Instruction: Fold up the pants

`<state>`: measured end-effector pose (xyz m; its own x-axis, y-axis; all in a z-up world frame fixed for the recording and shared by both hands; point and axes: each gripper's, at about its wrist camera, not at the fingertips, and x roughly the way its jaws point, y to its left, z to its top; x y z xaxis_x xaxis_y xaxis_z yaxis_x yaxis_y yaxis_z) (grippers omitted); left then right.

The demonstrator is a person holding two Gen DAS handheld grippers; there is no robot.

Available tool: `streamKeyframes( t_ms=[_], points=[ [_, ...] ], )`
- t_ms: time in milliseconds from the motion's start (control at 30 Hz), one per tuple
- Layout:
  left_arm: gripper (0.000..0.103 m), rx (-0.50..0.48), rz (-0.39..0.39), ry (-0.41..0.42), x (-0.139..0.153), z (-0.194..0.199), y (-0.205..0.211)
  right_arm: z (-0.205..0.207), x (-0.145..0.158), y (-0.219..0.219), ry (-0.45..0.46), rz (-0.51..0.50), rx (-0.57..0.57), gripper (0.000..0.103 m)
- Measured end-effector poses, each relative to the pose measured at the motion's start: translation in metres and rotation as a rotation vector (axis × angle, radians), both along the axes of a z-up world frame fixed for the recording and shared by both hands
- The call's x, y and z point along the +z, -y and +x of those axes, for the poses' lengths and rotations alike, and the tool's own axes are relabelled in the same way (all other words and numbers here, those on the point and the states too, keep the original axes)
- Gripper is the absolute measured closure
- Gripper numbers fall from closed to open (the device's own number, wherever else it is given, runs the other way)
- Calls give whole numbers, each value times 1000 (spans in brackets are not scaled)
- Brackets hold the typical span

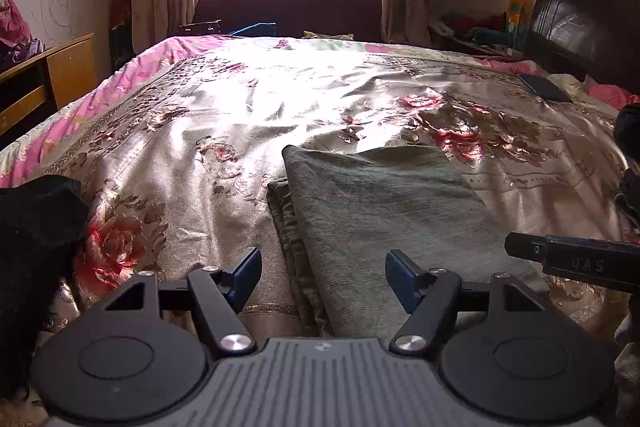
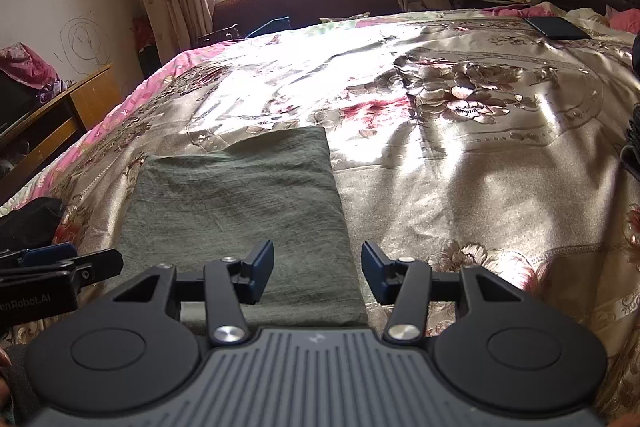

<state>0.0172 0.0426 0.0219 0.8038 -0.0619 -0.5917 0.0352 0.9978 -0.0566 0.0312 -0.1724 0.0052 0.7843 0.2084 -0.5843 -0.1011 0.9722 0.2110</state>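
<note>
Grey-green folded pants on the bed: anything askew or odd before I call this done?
Mostly tidy. The grey-green folded pants lie flat on the floral satin bedspread, but lower layers stick out unevenly along their left edge, and the far edge bulges slightly. Left gripper and right gripper are open, holding nothing.
</note>
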Motion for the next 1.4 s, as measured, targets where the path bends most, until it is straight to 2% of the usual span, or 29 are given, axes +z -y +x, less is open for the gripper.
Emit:
streamKeyframes(
  t_ms=[133, 233, 300, 400, 467, 700, 900, 1067, 1167, 1300, 1400],
  points=[
    [20, -35, -80, -21, -3, 11, -5, 19, -13, 5, -38, 31, 8, 53],
    [19, -58, -13, -33, -12, 27, 4, 29, -21, 5, -73, 56, 31, 53],
    [21, -64, 16, -83, -24, 42, 5, 34, -25, 5, -84, 68, 40, 50],
    [30, -58, 8, -131, -38, 53, 0, 39, -30, 4, -110, 103, 57, 48],
    [31, -52, -15, -143, -44, 59, -5, 38, -30, 3, -114, 114, 67, 48],
    [31, -111, -8, -138, -53, 87, -9, 29, -31, 3, -145, 163, 29, 51],
    [32, -157, -76, -136, -49, 99, -20, 20, -26, -10, -168, 119, 12, 51],
    [31, -87, -165, -142, -45, 84, -45, 15, -20, -29, -175, 40, 54, 49],
    [32, -44, -162, -117, -43, 79, -48, 12, -14, -35, -151, -26, 54, 49],
    [31, -21, -148, -91, -42, 75, -49, 14, -11, -23, -118, -31, -11, 51],
    [29, -23, -90, -81, -40, 73, -42, 16, -15, -15, -120, -18, -46, 48]
  ],
)
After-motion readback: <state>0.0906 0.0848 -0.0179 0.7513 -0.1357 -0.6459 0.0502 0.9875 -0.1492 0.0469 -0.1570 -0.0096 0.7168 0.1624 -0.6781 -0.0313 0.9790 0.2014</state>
